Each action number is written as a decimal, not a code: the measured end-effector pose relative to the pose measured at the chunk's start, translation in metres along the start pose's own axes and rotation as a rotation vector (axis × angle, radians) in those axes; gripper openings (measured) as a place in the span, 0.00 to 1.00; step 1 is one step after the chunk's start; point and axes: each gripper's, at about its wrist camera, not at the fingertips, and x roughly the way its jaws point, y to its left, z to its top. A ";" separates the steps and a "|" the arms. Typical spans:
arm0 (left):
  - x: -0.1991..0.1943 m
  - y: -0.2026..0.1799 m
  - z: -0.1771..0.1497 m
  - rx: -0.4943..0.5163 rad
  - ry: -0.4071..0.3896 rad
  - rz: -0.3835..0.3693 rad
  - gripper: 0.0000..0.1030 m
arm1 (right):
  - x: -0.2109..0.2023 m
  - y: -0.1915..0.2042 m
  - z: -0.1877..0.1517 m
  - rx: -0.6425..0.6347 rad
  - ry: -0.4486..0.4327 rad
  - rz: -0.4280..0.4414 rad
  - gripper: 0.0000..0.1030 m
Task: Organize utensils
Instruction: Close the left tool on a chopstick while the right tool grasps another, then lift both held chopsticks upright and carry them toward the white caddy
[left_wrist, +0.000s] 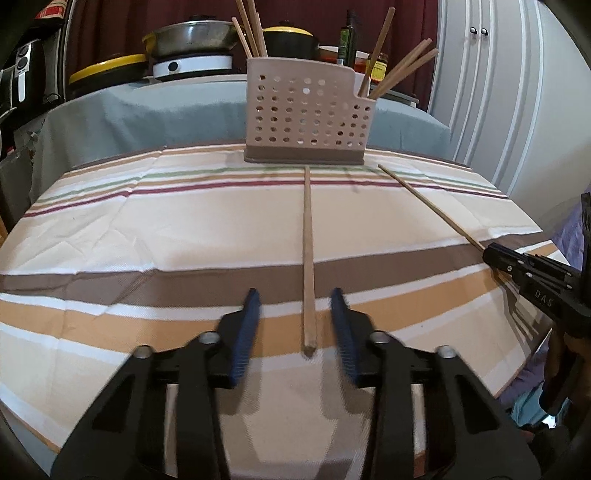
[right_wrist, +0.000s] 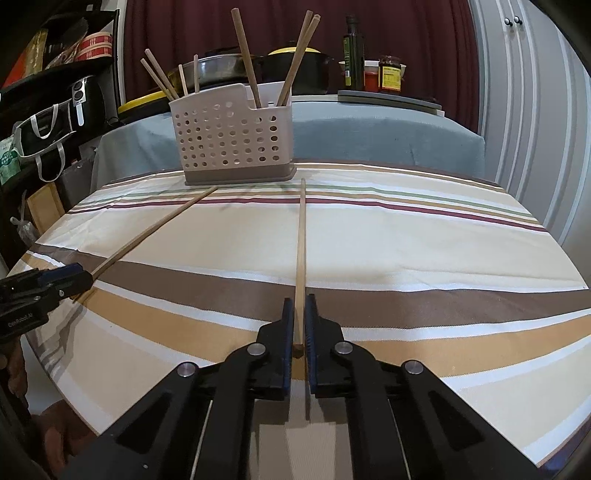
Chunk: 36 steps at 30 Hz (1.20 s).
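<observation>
- Your left gripper (left_wrist: 295, 295) is spread wide around one chopstick (left_wrist: 307, 258) lying on the striped cloth (left_wrist: 147, 240).
- The holder (left_wrist: 306, 118) stands beyond, sticks inside.
- Your right gripper (right_wrist: 300, 306) pinches the other chopstick (right_wrist: 301, 240).

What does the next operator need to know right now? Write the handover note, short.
Left gripper: open, fingers either side of the near end of a chopstick that lies on the striped tablecloth; not gripped yet.
Right gripper: shut on the near end of the second chopstick, whose far tip points at the holder.
Perforated utensil holder: stands at the far edge of the cloth, with several chopsticks already upright inside.
Done: most chopsticks are in the holder.
Left: close the left gripper, then lift both chopsticks and drop them into the holder.
</observation>
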 end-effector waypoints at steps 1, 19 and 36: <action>0.000 -0.001 -0.001 0.003 -0.005 0.005 0.26 | 0.000 0.000 0.000 0.000 0.000 0.001 0.07; -0.037 -0.007 0.012 0.056 -0.129 0.031 0.06 | -0.031 0.007 0.014 -0.010 -0.094 0.001 0.06; -0.117 0.003 0.068 0.024 -0.341 0.078 0.06 | -0.092 0.018 0.061 -0.038 -0.279 0.006 0.06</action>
